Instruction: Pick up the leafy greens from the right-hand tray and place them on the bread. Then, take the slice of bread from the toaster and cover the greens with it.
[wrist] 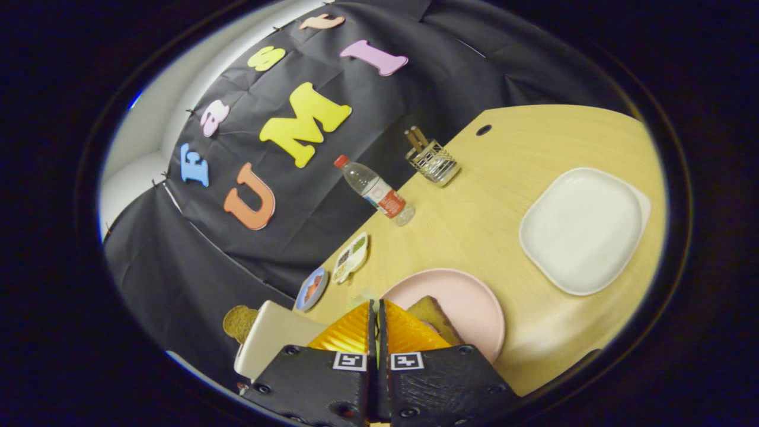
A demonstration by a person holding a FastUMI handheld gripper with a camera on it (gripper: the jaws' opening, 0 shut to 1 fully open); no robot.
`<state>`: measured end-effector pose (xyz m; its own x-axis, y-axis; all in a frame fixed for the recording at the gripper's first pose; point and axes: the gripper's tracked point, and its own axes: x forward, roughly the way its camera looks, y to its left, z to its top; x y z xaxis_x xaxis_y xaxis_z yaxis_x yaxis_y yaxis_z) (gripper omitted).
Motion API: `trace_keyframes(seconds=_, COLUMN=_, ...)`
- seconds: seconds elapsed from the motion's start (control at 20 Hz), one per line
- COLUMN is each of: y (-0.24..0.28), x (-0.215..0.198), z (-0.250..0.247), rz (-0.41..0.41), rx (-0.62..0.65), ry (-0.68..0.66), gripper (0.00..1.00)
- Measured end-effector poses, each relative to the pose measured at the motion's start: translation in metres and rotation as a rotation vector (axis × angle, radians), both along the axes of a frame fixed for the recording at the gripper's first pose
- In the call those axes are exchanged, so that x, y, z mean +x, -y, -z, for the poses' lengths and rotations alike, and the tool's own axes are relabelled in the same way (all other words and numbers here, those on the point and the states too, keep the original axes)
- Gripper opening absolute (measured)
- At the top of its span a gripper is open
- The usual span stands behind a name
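Observation:
My gripper (377,305) has its orange fingers (350,332) pressed together, with a thin sliver of pale leafy greens (363,296) pinched at their tips and showing in the seam between them. Just right of the fingertips a slice of bread (437,317) lies on a pink plate (474,296), partly hidden by the right finger. Left of the fingers stands a white toaster (276,341) with a round brown bread slice (238,322) sticking out of it. The white square tray (581,231) sits beyond the plate to the right, bare.
Along the wooden table's (510,196) far edge stand a water bottle (373,190), a wire holder (433,161) with sticks, a small white dish (351,257) and a small blue dish (311,289). A black cloth wall rises behind them.

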<state>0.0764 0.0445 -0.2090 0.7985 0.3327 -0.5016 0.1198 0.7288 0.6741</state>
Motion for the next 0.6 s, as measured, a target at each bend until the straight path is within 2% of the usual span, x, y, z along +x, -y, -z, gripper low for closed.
trace_keyframes(seconds=0.2, y=0.011, x=-0.004, z=0.018, rz=-0.014, rx=-0.111, ry=-0.025, gripper=0.02)
trace_keyframes(seconds=0.35, y=0.02, x=-0.004, z=0.013, rz=-0.013, rx=-0.213, ry=0.009, gripper=0.34)
trace_keyframes(seconds=0.55, y=0.034, x=-0.003, z=-0.016, rz=0.044, rx=-0.362, ry=0.098, gripper=0.81)
trace_keyframes(seconds=0.6, y=0.032, x=-0.004, z=-0.029, rz=0.051, rx=-0.391, ry=0.131, gripper=0.85)
